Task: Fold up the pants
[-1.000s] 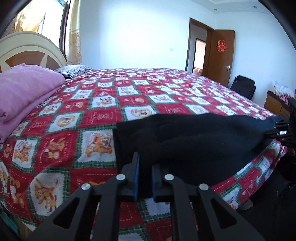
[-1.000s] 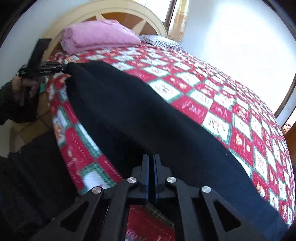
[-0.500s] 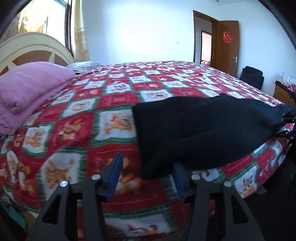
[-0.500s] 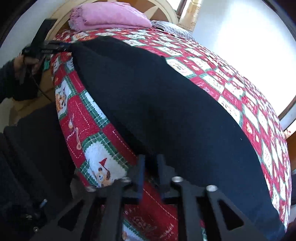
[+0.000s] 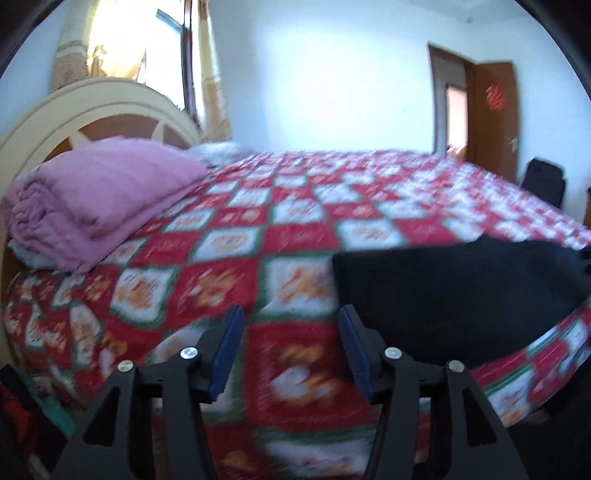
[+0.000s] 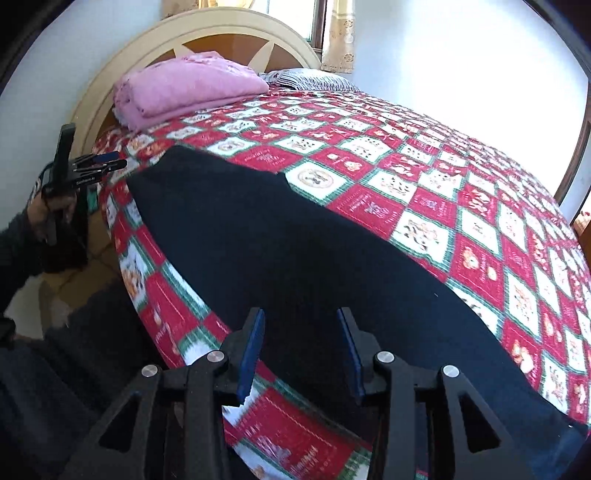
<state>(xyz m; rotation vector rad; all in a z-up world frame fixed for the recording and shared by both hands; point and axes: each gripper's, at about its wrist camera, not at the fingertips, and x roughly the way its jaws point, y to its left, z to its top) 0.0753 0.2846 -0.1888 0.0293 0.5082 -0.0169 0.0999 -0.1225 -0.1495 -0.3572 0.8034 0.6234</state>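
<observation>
At the far left, a hand (image 6: 50, 210) holds the left gripper (image 6: 110, 162) just beside the end of the black pants (image 6: 280, 251). In its own view the left gripper (image 5: 291, 347) has its jaws apart, with only the bedspread (image 5: 229, 258) between them; the pants (image 5: 443, 295) lie just to the right of its right finger. A folded pink blanket (image 6: 184, 85) rests against the headboard (image 6: 207, 29). The pants lie flat along the near edge of the bed, from the left end toward the lower right. The right gripper (image 6: 301, 350) hovers over the near edge of the pants with jaws apart, and the pads do not press the cloth. At the right, the bedspread (image 6: 480, 221) is bare.
</observation>
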